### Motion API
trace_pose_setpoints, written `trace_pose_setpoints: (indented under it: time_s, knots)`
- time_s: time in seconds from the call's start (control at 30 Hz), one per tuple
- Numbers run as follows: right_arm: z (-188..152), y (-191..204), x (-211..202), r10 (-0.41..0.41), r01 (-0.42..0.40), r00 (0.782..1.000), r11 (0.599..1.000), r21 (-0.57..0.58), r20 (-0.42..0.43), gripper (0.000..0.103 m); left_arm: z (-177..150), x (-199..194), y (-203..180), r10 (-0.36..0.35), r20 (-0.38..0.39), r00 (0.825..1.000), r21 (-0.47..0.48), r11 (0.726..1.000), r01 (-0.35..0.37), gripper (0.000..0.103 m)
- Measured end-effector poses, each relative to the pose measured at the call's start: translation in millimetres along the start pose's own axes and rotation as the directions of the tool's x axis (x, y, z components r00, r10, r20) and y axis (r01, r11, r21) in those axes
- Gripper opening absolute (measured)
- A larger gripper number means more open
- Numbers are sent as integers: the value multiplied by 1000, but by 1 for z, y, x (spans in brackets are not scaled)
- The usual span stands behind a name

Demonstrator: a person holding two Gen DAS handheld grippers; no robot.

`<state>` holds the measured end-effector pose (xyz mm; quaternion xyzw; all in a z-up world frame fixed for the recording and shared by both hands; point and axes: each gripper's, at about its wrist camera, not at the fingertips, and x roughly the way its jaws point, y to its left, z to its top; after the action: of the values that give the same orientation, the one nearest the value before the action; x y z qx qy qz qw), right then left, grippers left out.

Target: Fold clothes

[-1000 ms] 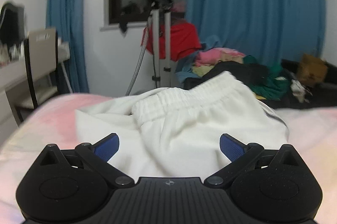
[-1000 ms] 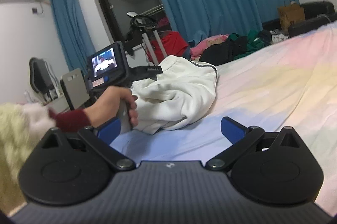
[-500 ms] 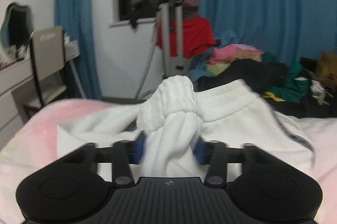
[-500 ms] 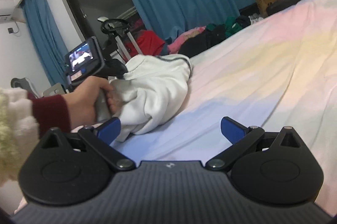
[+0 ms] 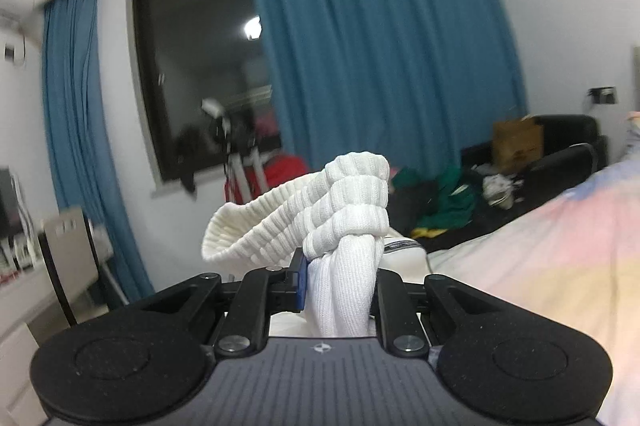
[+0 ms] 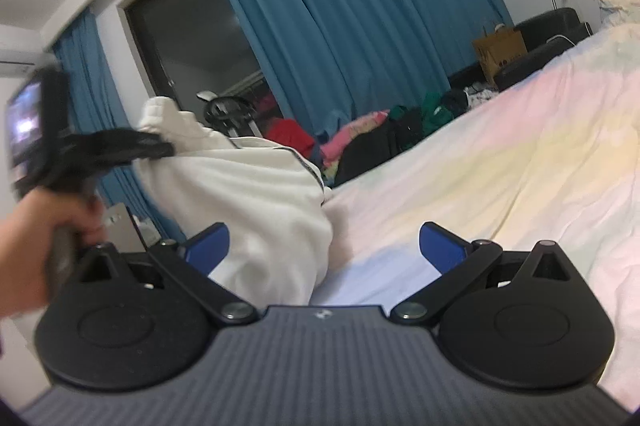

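A white garment with a ribbed elastic waistband (image 5: 340,202) is pinched in my left gripper (image 5: 340,278), which is shut on the bunched waistband and holds it raised above the bed. In the right wrist view the same white garment (image 6: 256,202) hangs from the left gripper (image 6: 160,148) at the left, its lower part resting on the pastel bed sheet (image 6: 500,162). My right gripper (image 6: 324,246) is open and empty, low over the sheet, with the garment's hanging fold just in front of its left finger (image 6: 208,246).
A pile of coloured clothes (image 6: 384,130) lies at the bed's far edge before blue curtains (image 6: 360,6). A red item hangs on a stand (image 5: 276,170) by the dark window. A chair and desk (image 5: 68,258) stand at left, a black sofa with a cardboard box (image 5: 520,146) at right.
My left gripper closed on the white waistband and lifted it off the bed, tilting upward. My right gripper stayed open and moved closer to the hanging garment.
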<state>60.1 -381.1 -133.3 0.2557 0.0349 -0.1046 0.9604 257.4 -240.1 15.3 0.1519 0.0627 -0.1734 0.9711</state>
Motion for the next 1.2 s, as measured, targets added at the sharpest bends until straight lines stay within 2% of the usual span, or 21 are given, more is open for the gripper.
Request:
trace_pose_setpoints:
  time_s: [0.1, 0.17, 0.23, 0.33, 0.43, 0.53, 0.7, 0.8, 0.83, 0.9, 0.93, 0.97, 1.0, 1.2]
  knots:
    - [5, 9, -19, 17, -17, 1000, 999, -34, 15, 103, -16, -73, -2, -26, 32, 999, -2, 1000, 26, 15]
    - [7, 20, -32, 40, -40, 999, 997, -63, 4, 103, -37, -118, 2, -45, 23, 999, -29, 999, 46, 15]
    - [9, 31, -43, 82, -83, 997, 994, -78, -13, 103, -62, -151, 6, -58, -6, 998, -66, 996, 57, 15]
    - [7, 49, -49, 95, -105, 992, 987, -118, -84, 103, -106, -182, 10, -84, -77, 993, -97, 992, 76, 16]
    - [2, 66, -50, 105, -131, 976, 983, -128, -191, 103, -142, -188, 10, -112, -157, 981, -90, 991, 99, 18]
    - [-7, 77, -56, 142, -175, 957, 978, -111, -252, 103, -157, -189, 18, -135, -220, 966, -140, 985, 106, 22]
    - [-12, 97, -55, 143, -195, 950, 966, -171, -278, 103, -168, -206, 39, -178, -274, 945, -221, 968, 119, 34]
    - [-16, 102, -53, 142, -204, 942, 962, -184, -303, 102, -176, -207, 49, -208, -329, 921, -265, 957, 121, 45]
    - [-19, 103, -51, 139, -204, 939, 961, -186, -316, 102, -179, -207, 52, -220, -352, 910, -285, 951, 120, 54]
    - [-23, 102, -45, 135, -208, 932, 960, -189, -336, 101, -184, -213, 60, -238, -382, 893, -331, 937, 109, 56]
    - [-25, 103, -43, 134, -209, 929, 959, -192, -344, 101, -184, -218, 64, -239, -392, 888, -346, 933, 98, 61]
    - [-27, 105, -41, 133, -212, 927, 957, -196, -352, 101, -183, -225, 68, -234, -400, 886, -356, 931, 85, 68]
    - [-29, 106, -40, 133, -217, 923, 955, -202, -360, 101, -181, -228, 74, -225, -400, 888, -364, 929, 70, 70]
    - [-37, 122, -34, 160, -269, 899, 936, -227, -408, 98, -173, -226, 120, -149, -374, 915, -408, 913, -18, 77]
